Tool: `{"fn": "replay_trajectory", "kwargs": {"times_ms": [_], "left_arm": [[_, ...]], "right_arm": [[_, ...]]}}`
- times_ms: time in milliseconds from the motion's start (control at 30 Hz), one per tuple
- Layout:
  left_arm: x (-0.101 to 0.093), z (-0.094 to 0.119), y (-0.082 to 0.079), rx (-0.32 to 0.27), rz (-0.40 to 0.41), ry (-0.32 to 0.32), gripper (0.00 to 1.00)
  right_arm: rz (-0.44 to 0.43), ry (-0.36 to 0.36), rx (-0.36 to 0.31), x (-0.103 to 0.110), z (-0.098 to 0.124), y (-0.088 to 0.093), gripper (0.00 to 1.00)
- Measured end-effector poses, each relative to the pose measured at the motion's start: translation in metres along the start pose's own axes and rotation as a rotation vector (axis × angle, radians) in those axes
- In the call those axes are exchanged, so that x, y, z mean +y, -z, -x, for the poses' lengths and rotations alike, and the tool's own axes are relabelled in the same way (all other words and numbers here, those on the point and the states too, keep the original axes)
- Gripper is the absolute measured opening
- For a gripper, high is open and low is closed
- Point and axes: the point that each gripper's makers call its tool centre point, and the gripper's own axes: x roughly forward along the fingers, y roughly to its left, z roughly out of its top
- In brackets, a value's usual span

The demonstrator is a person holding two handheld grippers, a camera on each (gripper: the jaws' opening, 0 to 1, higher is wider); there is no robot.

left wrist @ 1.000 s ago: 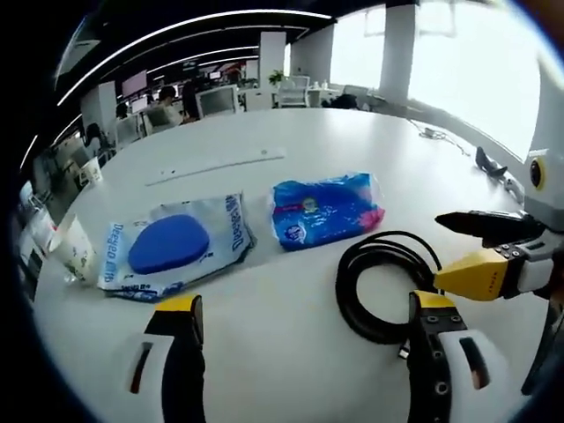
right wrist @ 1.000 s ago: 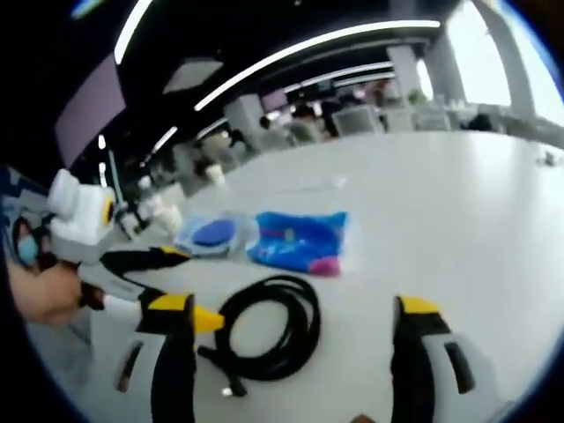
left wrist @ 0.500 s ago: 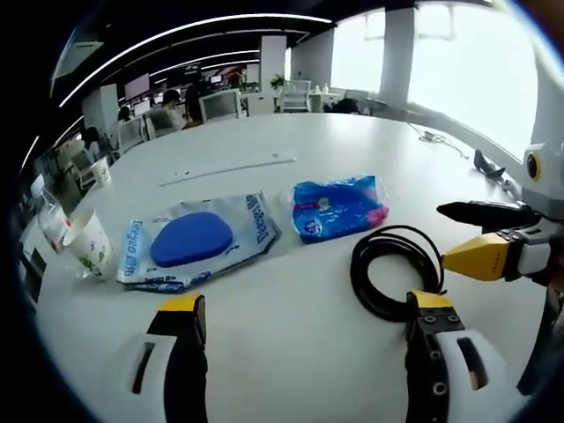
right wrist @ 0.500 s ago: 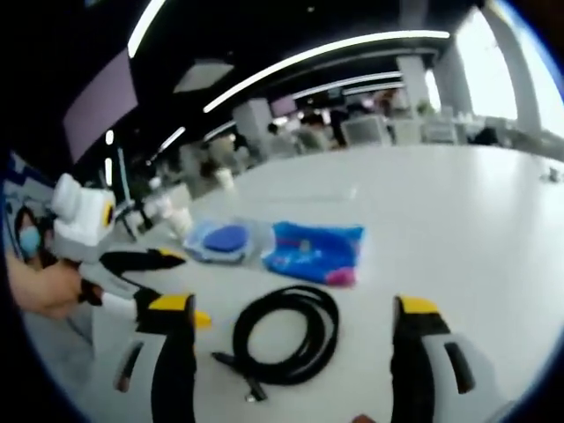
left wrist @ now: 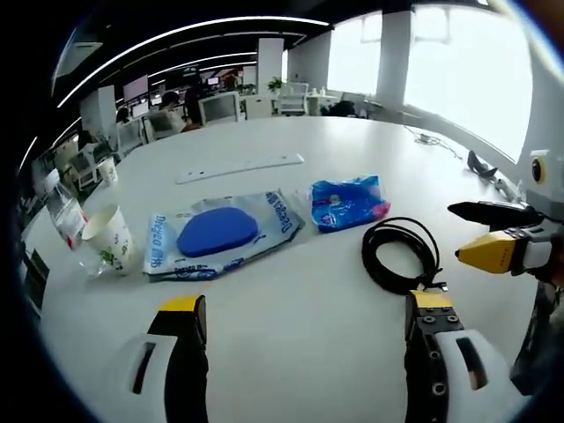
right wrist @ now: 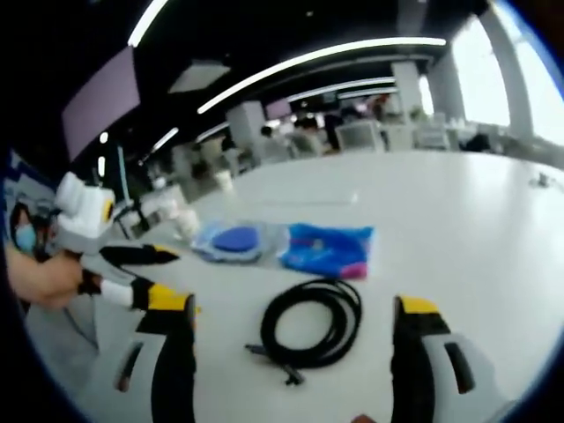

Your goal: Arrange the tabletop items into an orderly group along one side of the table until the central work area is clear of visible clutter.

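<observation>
**Cable coil and packets on white table, both grippers hovering empty**

Coiled black cable (left wrist: 401,256) lies flat on the white round table (left wrist: 352,150), near the right side of the left gripper view and ahead of that gripper's right jaw. In the right gripper view the same coil (right wrist: 315,322) sits between the two jaws, its plug end trailing toward the camera.

Left gripper (left wrist: 304,330): jaws spread wide, nothing between them, held above bare tabletop. Right gripper (right wrist: 295,330): jaws likewise wide apart and empty, above the table just short of the coil. The right gripper also enters the left gripper view from the right (left wrist: 493,233), yellow-tipped jaws parted, pointing toward the cable. The left gripper shows at the left of the right gripper view (right wrist: 141,273), gripped by a person's hand (right wrist: 44,278).

Around: a clear packet holding a blue oval pad (left wrist: 220,233) lies left of centre; a blue wrapped pack (left wrist: 348,201) sits just beside it, between packet and coil (all three apart, not touching). A paper cup (left wrist: 107,240) stands upright left of the packet. A long white strip (left wrist: 238,167) lies farther back. Office desks and people beyond.

Against the earlier frames: both views have shifted, so the cameras have moved; the items keep their arrangement.
</observation>
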Motion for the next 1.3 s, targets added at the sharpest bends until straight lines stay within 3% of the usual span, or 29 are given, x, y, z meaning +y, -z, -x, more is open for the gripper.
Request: {"fn": "replay_trajectory", "kwargs": {"times_ms": [267,667,1300], "left_arm": [[0.026,0.027,0.01,-0.002,-0.002,-0.001,0.92],[0.073,0.067,0.013,-0.031,0.014,-0.029,0.92],[0.139,0.105,0.025,-0.055,0.017,-0.039,0.92]], "right_arm": [[-0.001,0.029,0.001,0.022,0.009,0.005,0.9],[-0.001,0.063,-0.022,0.051,0.01,-0.003,0.9],[-0.018,0.149,-0.021,0.07,0.023,0.003,0.93]]}}
